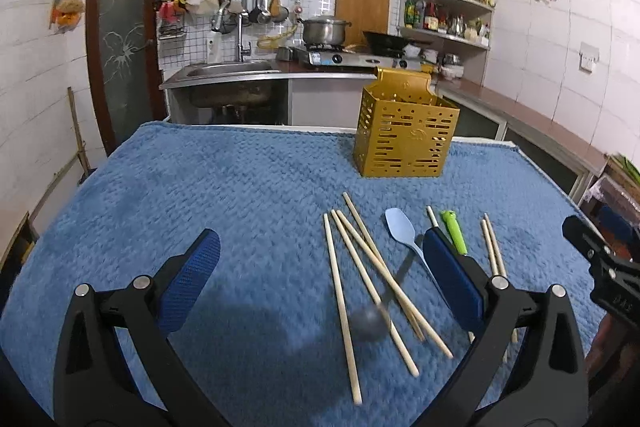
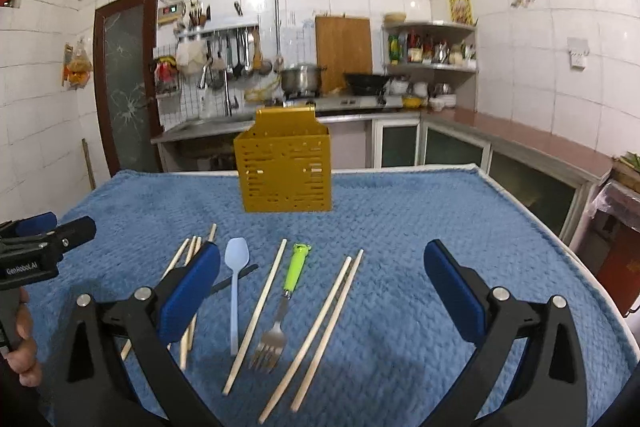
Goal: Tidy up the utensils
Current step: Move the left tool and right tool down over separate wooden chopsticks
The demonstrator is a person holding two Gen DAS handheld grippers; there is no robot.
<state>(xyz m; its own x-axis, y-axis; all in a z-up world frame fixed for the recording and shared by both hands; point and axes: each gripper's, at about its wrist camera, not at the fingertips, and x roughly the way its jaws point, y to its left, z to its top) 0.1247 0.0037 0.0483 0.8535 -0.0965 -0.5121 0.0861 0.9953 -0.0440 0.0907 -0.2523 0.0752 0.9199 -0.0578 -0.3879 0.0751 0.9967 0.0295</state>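
Nearest: left gripper [image 1: 320,275] spread wide, gripping nothing, above the blue towel [image 1: 160,187]. Right gripper [image 2: 322,285] spread wide too, nothing in it. Just past the fingers, flat on the towel: chopsticks [image 2: 256,311], a light blue spoon [image 2: 236,287], a fork [image 2: 286,307] with a green handle, a dark spoon [image 1: 370,321]. Farther back, past all of these: yellow basket [image 2: 284,171], standing up. Behind the basket: sink [image 1: 230,69] and stove [image 1: 344,57].
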